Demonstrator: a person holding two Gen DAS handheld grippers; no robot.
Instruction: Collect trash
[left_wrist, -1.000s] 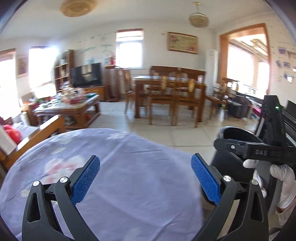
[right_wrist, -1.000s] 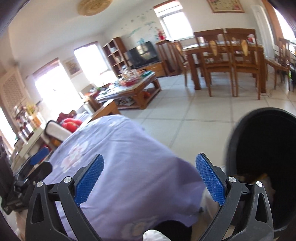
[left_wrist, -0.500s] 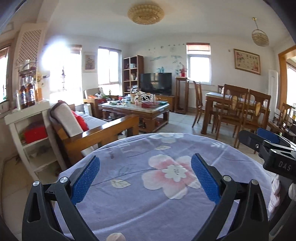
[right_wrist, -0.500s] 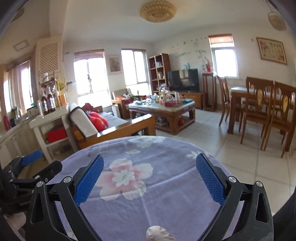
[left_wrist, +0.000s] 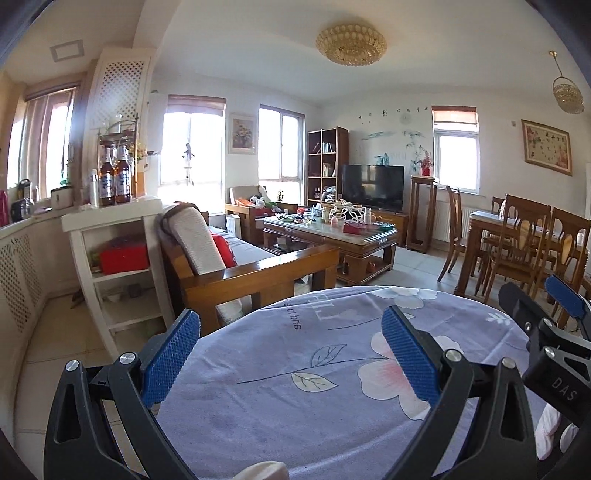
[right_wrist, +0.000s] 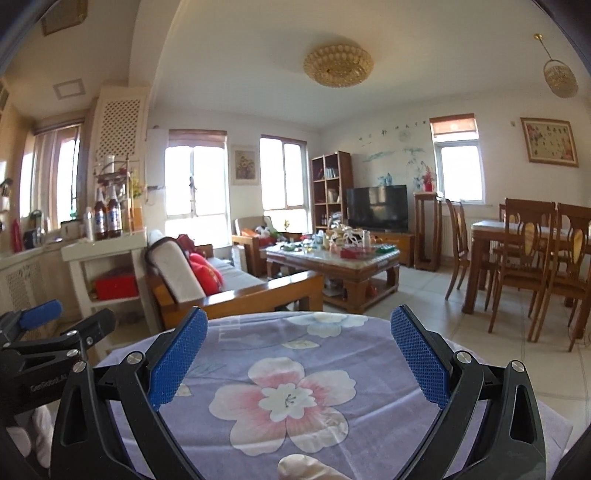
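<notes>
A round table under a purple cloth (left_wrist: 280, 402) with pink flowers fills the lower part of both views. No loose trash shows on it. My left gripper (left_wrist: 291, 356) hangs open above the cloth, nothing between its blue pads. My right gripper (right_wrist: 299, 358) is open and empty too, over a large pink flower (right_wrist: 284, 398). In the left wrist view the right gripper (left_wrist: 535, 299) shows at the right edge. The left gripper (right_wrist: 70, 317) shows at the left edge of the right wrist view. A pale rounded shape (right_wrist: 306, 467) sits at the bottom edge; I cannot tell what it is.
Behind the table stands a wooden sofa (left_wrist: 258, 277) with a red cushion. A white shelf unit (left_wrist: 110, 266) with bottles is at the left. A cluttered coffee table (left_wrist: 332, 236) is farther back. Dining chairs (right_wrist: 532, 266) and tiled floor lie to the right.
Both cameras have swung left, away from the black bin by the table, which has left view. The views now face the sofa and windows. Both grippers stay open.
</notes>
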